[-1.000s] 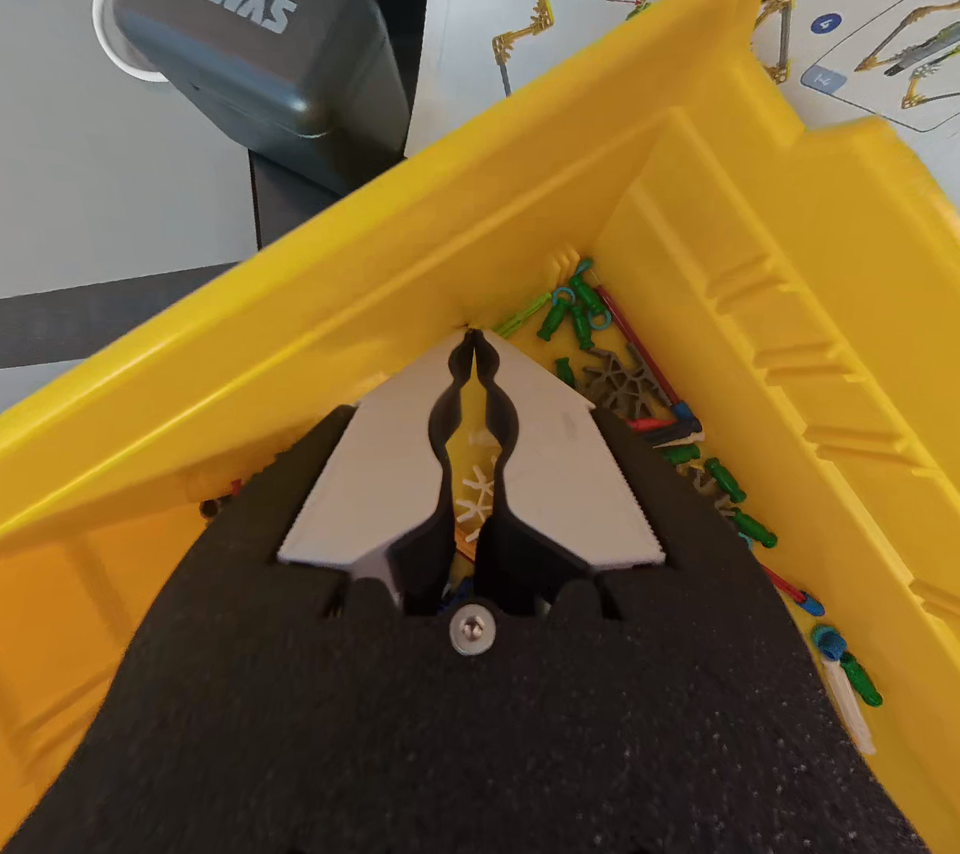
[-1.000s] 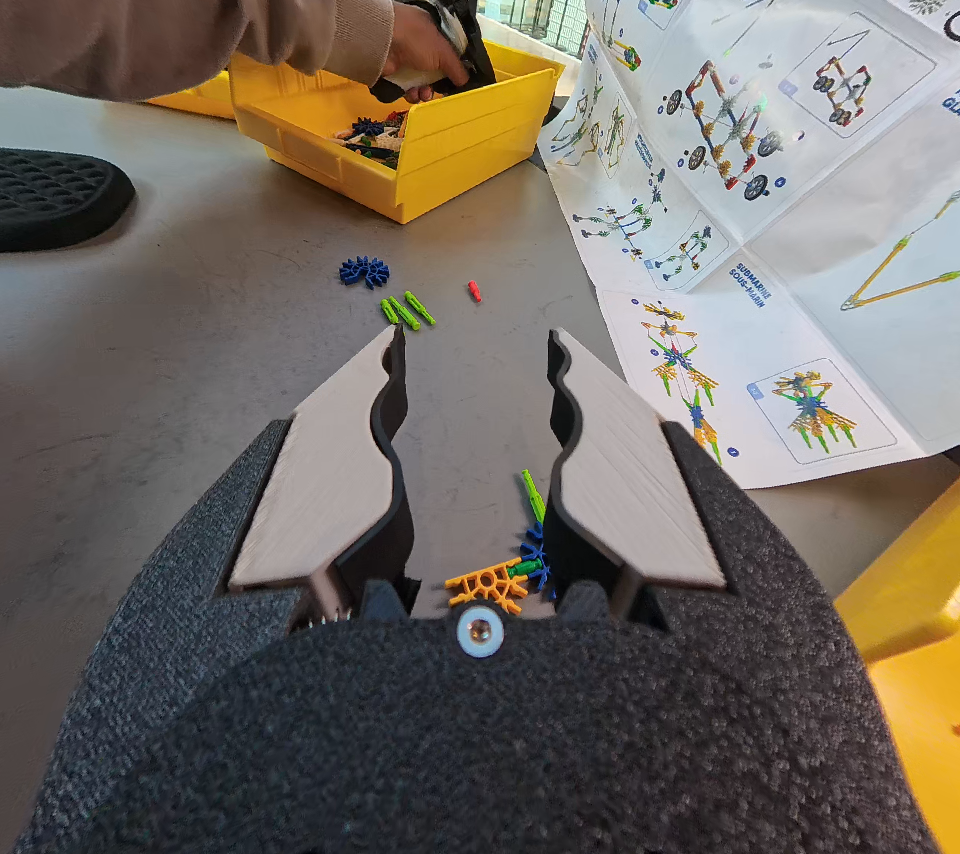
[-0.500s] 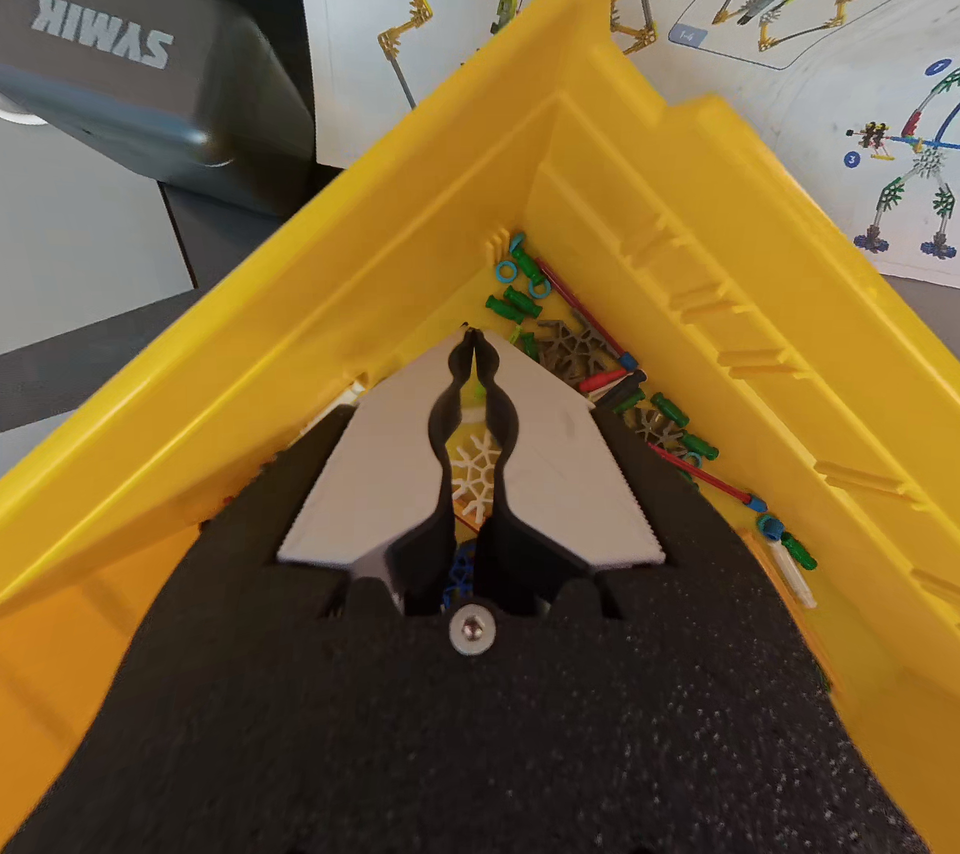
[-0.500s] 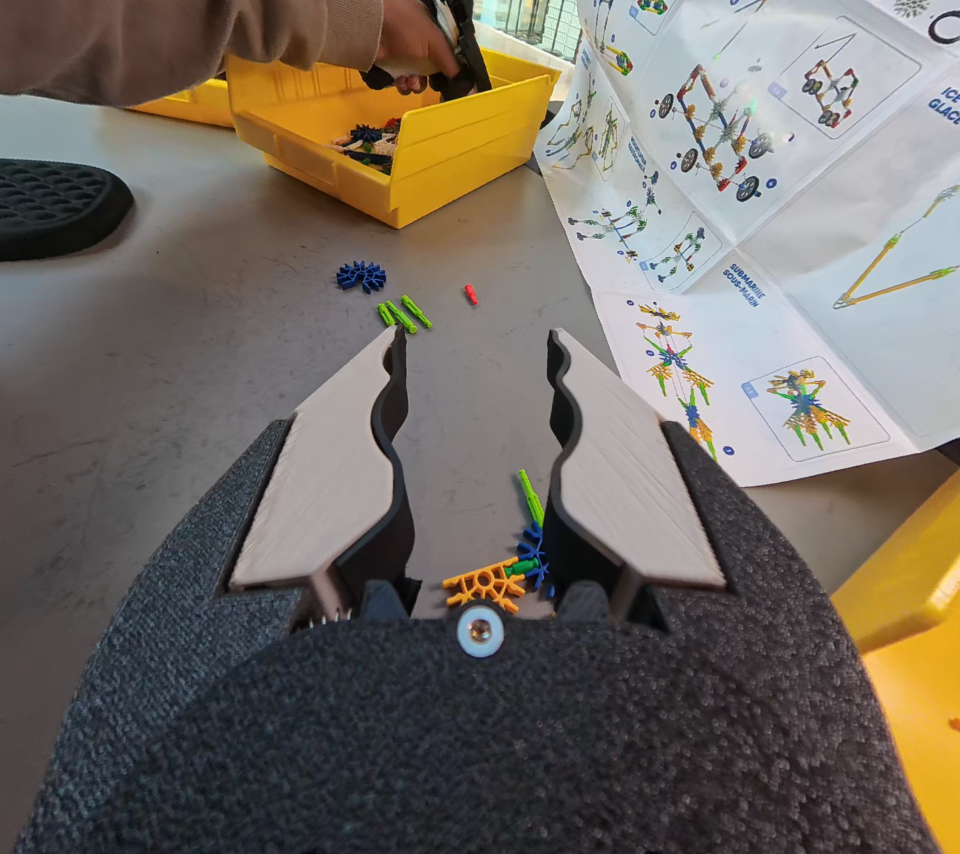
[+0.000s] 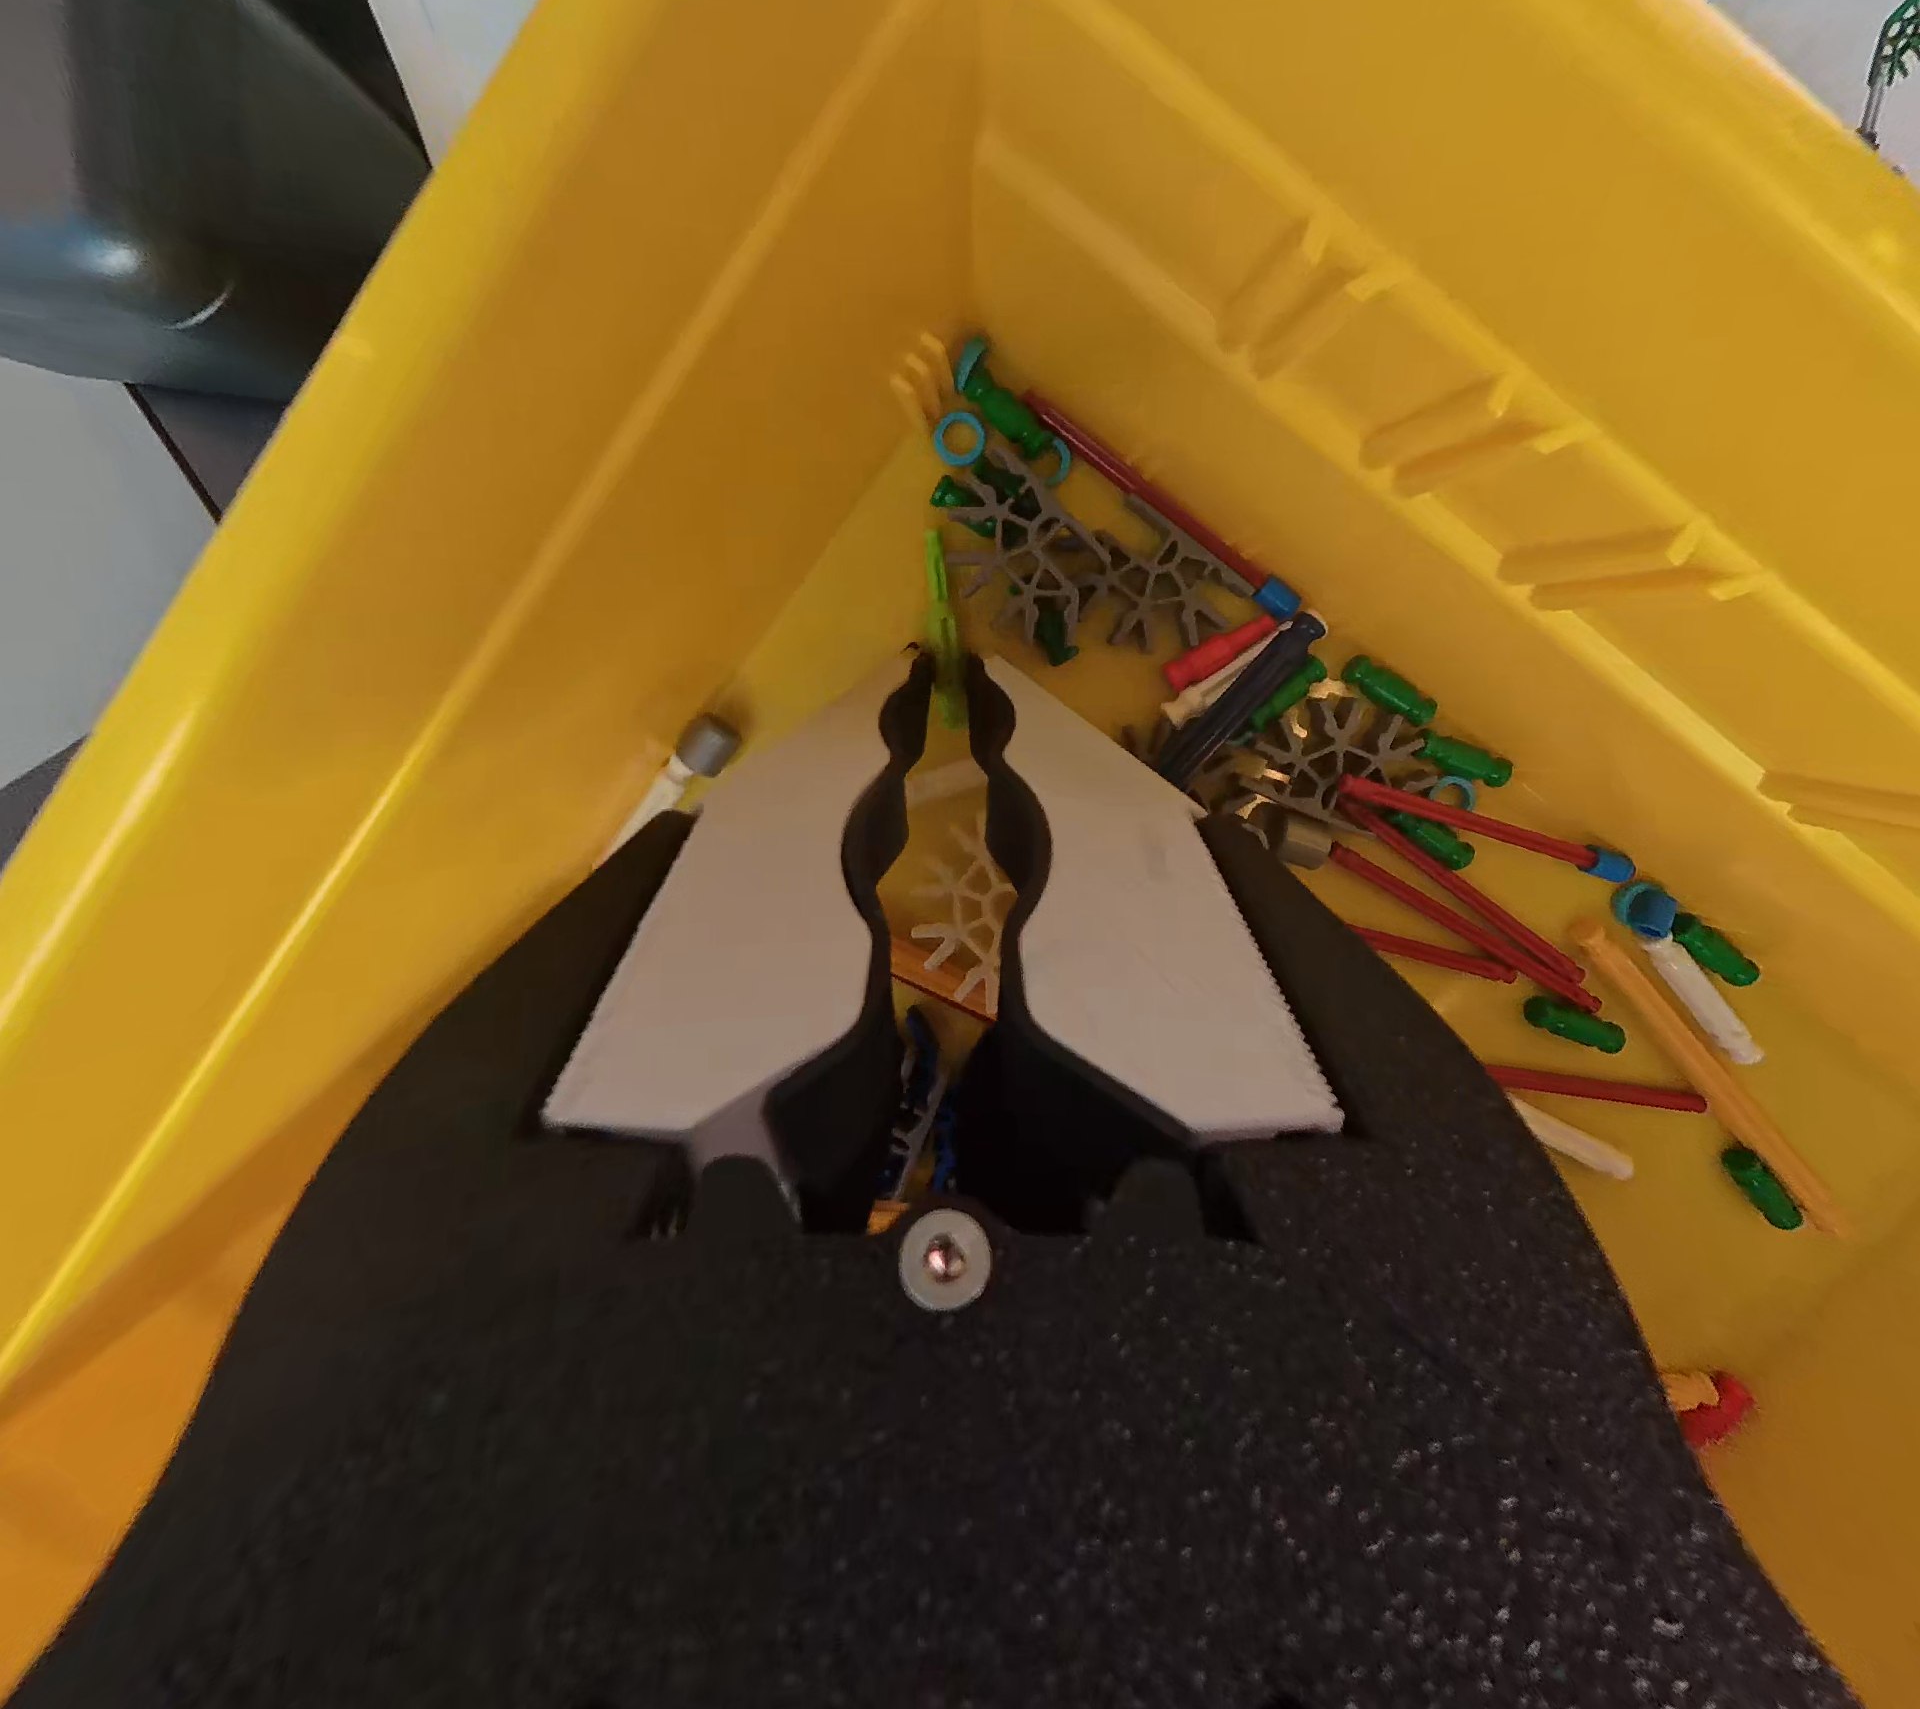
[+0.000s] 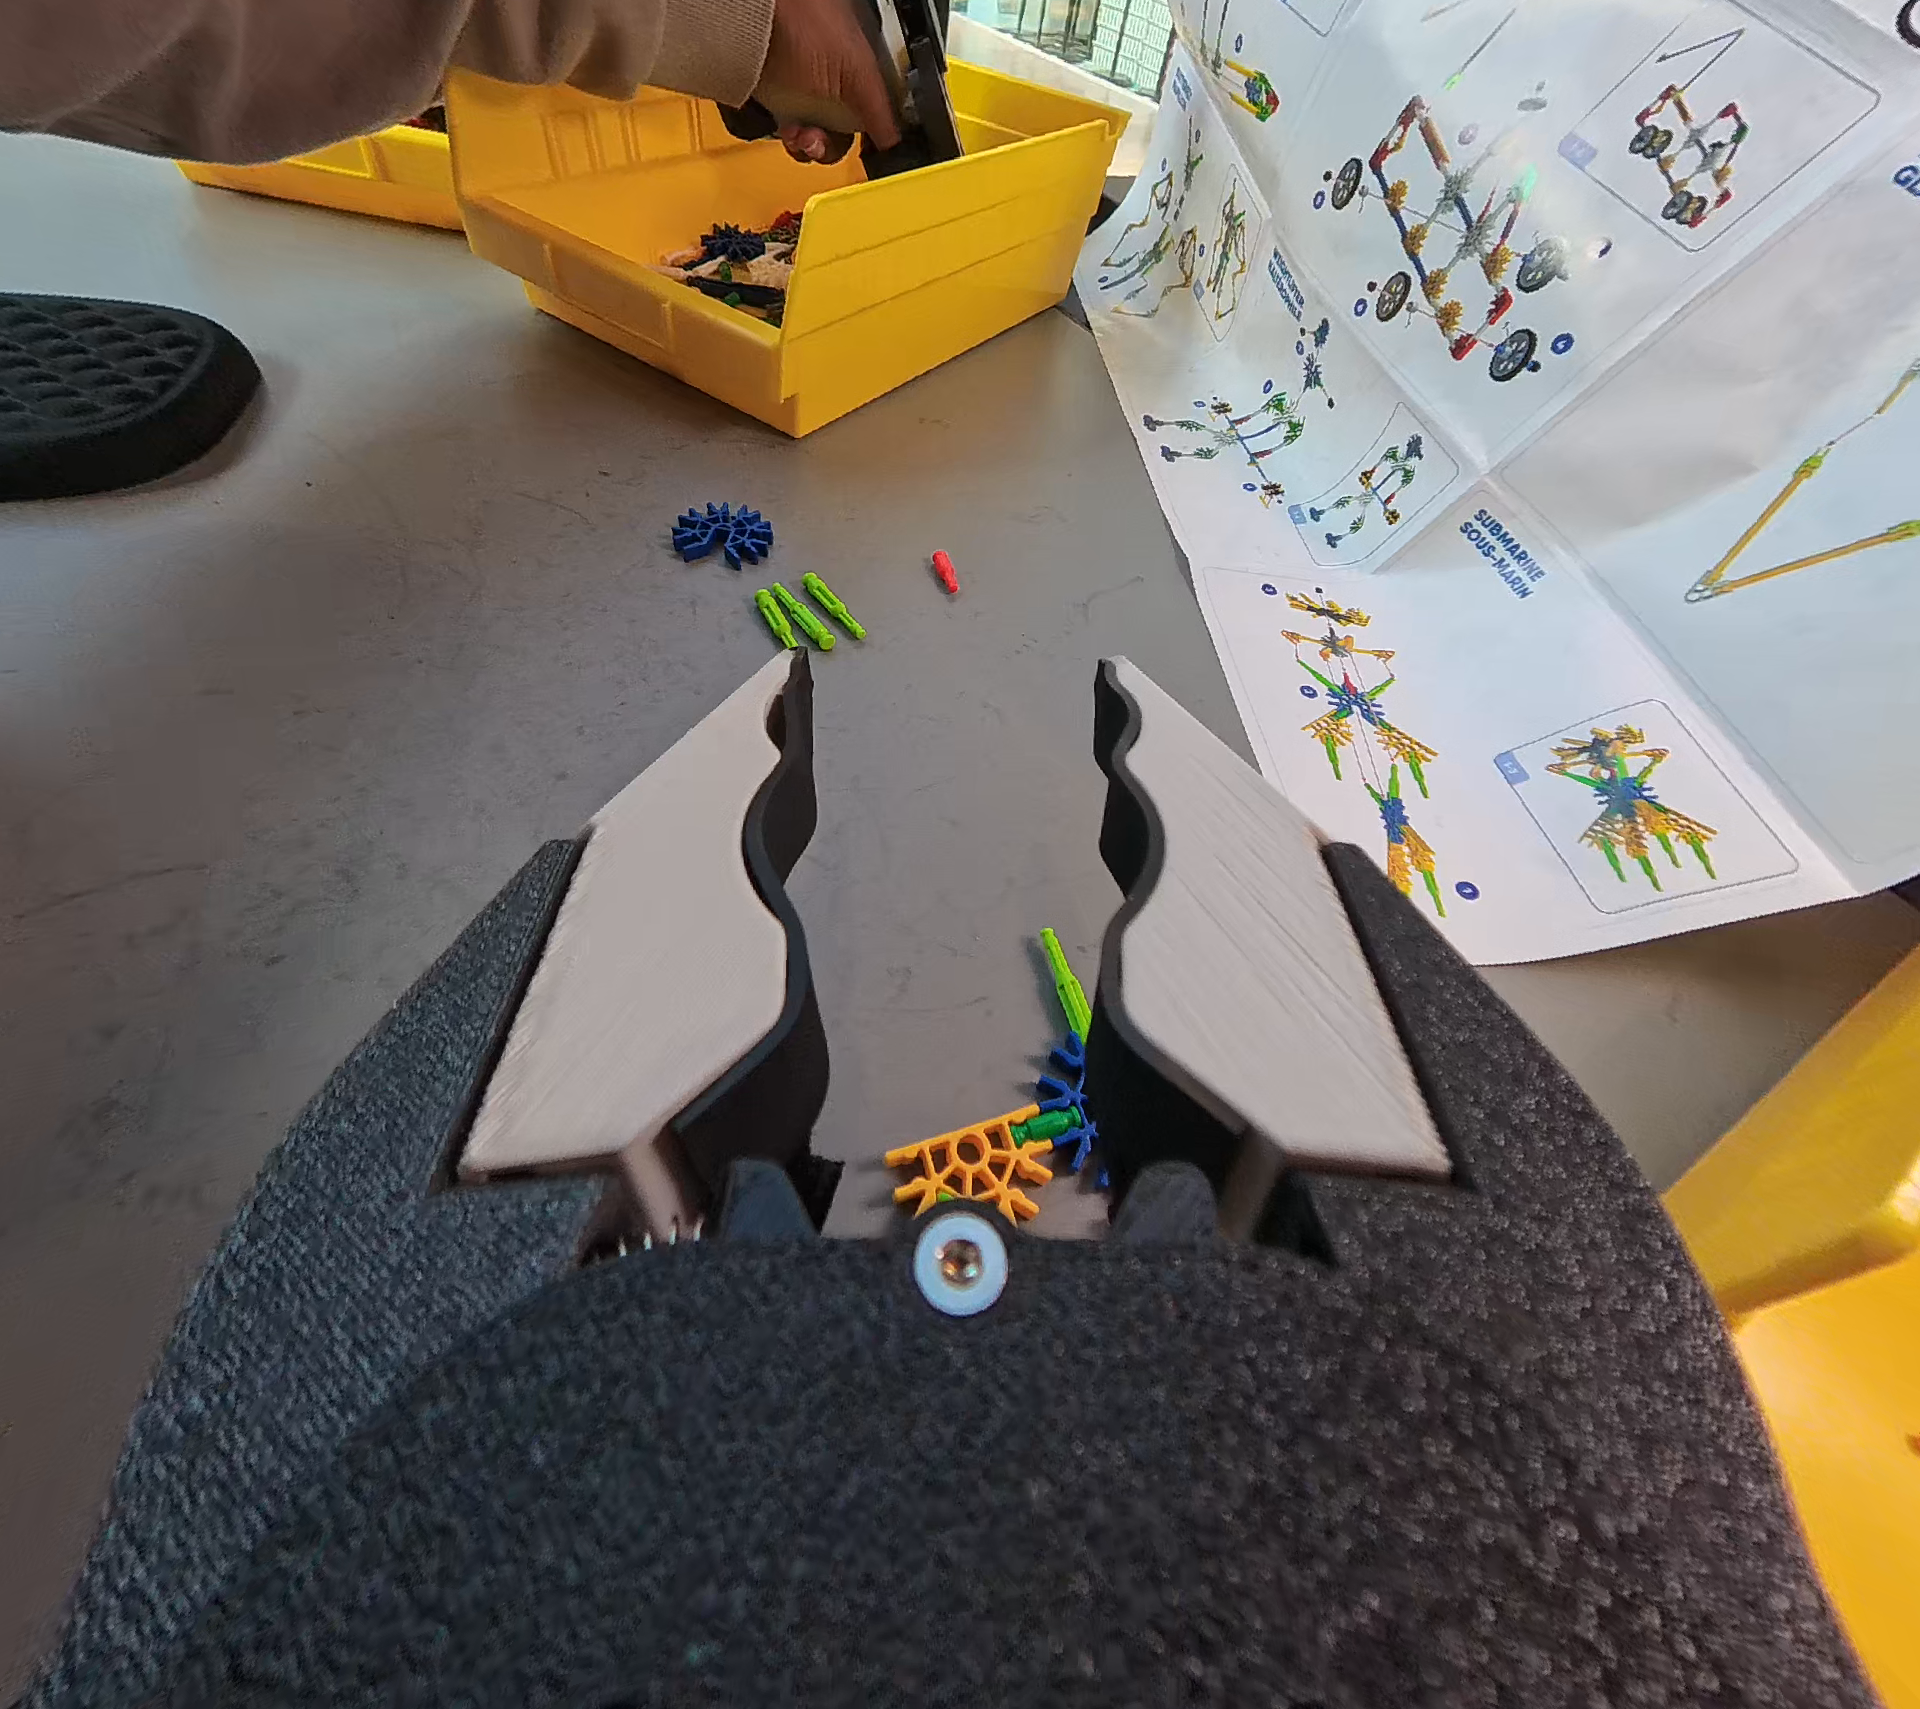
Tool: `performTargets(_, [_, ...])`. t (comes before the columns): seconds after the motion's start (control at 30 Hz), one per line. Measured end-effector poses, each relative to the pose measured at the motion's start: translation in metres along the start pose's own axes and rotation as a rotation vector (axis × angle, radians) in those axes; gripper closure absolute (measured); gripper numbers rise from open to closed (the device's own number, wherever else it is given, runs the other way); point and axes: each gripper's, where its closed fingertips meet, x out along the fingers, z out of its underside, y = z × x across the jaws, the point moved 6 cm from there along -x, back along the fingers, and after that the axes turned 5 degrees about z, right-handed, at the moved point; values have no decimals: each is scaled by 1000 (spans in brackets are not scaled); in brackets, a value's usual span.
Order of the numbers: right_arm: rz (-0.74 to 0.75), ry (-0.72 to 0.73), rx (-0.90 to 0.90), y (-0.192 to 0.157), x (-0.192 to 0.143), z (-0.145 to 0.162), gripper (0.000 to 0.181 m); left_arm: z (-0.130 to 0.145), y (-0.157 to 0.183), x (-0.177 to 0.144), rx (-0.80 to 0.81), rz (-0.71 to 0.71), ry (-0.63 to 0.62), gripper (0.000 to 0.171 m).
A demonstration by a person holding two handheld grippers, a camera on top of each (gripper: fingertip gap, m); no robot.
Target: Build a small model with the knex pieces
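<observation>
My left gripper [image 5: 943,672] is down inside a yellow bin [image 5: 644,371], near its far corner. Its tips are closed on a light green rod [image 5: 938,610] that sticks up between them. Grey connectors [image 5: 1081,563], red rods [image 5: 1455,906], dark green pieces and a white connector [image 5: 966,906] lie on the bin floor around it. My right gripper [image 6: 951,672] is open and empty above the grey table. A small assembly of an orange connector [image 6: 966,1166], a blue connector and green rods lies under it, by the right finger.
On the table ahead of the right gripper lie a blue connector [image 6: 722,532], three green rods [image 6: 805,610] and a red piece [image 6: 943,570]. Beyond is the yellow bin [image 6: 914,277] with a person's hand [image 6: 821,59] in it. An instruction sheet [image 6: 1558,412] lies right, a black pad [image 6: 94,392] left. The left gripper's tips are roughly 45 centimeters from the right gripper's. About 4 centimeters separates my left fingertips from the white connector [image 5: 966,906].
The left gripper has moved along the bin floor toward the corner, and a light green rod now sits between its tips. The right gripper has stayed open and still.
</observation>
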Motion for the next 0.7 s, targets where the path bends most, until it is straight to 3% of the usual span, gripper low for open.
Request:
performTargets(0.13, [3,2,-5,0,0,-1,129,-1,1,-9,43,-61,-34,166])
performTargets(0.27, [3,14,-2,0,-2,-3,129,-28,26,-66,112,-138,142,167])
performTargets(0.33, [-5,11,1,-1,-1,-2,129,-39,70,-99,223,-84,240,167])
performTargets(0.4, [-17,2,-3,-3,0,-1,129,-32,132,-116,343,60,255,166])
performTargets(0.53, [-41,-6,-16,-8,2,-1,127,24,240,-88,563,273,72,166])
performTargets(0.63, [-45,-3,-30,-11,2,-2,127,59,283,-49,629,306,-13,166])
performTargets(0.7, [-41,0,-37,-12,1,-3,127,67,297,-34,653,289,-22,166])
